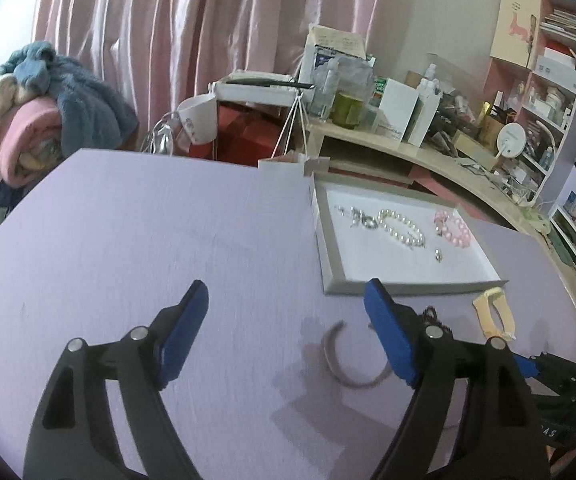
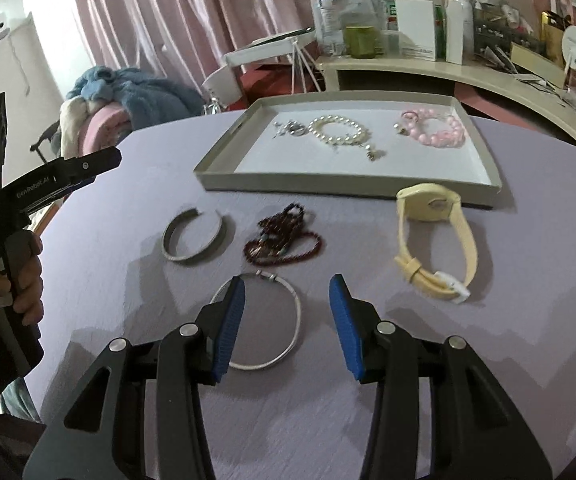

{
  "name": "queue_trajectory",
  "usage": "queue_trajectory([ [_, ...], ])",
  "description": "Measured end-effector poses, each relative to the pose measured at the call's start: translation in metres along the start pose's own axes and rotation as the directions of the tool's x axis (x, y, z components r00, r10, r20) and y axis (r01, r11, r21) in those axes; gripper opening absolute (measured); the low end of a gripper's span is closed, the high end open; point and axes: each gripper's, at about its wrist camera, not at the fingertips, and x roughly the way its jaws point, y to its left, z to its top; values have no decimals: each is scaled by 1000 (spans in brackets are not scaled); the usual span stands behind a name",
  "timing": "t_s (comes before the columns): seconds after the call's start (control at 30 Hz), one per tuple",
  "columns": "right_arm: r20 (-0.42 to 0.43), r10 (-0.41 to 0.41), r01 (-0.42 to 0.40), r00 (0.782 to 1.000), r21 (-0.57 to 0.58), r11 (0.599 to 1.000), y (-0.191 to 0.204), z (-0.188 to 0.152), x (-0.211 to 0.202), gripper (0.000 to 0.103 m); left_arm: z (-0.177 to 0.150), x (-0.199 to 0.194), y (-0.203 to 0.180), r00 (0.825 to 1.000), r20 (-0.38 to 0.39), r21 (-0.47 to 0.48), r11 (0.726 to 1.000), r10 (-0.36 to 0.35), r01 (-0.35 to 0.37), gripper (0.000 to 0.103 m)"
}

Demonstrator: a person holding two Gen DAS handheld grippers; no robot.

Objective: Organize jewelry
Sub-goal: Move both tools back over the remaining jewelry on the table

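Left wrist view: the left gripper (image 1: pixel 286 304) is spread wide and empty above the lilac table (image 1: pixel 128 240); the grey cuff bangle (image 1: pixel 342 360) lies just beside its right finger, the jewelry tray (image 1: pixel 330 256) beyond.

Right wrist view: the right gripper (image 2: pixel 286 296) gapes empty, the thin silver bangle (image 2: pixel 288 344) on the table between its fingers, under the left one.

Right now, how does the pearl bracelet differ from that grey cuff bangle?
The pearl bracelet lies inside the tray; the grey cuff bangle lies outside it on the purple table. The pearl bracelet is a string of round white beads, while the cuff is a flat grey band. The cuff's ring has an open gap. Neither is held by a gripper.
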Motion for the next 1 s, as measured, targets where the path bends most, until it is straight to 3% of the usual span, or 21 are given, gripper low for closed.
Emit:
queue_trajectory([
  [0.17,-14,-22,21,1000,-43,999,12,-11,3,79,-10,-9,5,1000,-2,-20,1000,6,-6,84],
  [0.23,-18,-33,32,999,-72,997,17,-13,5,85,-11,-11,8,1000,-1,-29,1000,10,-11,85],
  [0.47,-38,-65,57,997,-174,983,36,-16,23,86,-11,-14,12,1000,3,-44,999,21,-21,85],
  [0.57,-74,-81,66,994,-186,980,39,-17,33,87,-11,-14,13,1000,0,-47,999,23,-23,85],
  [1.0,-73,-104,87,992,-210,974,44,-10,44,85,-10,-8,16,1000,-12,-50,998,26,-26,85],
])
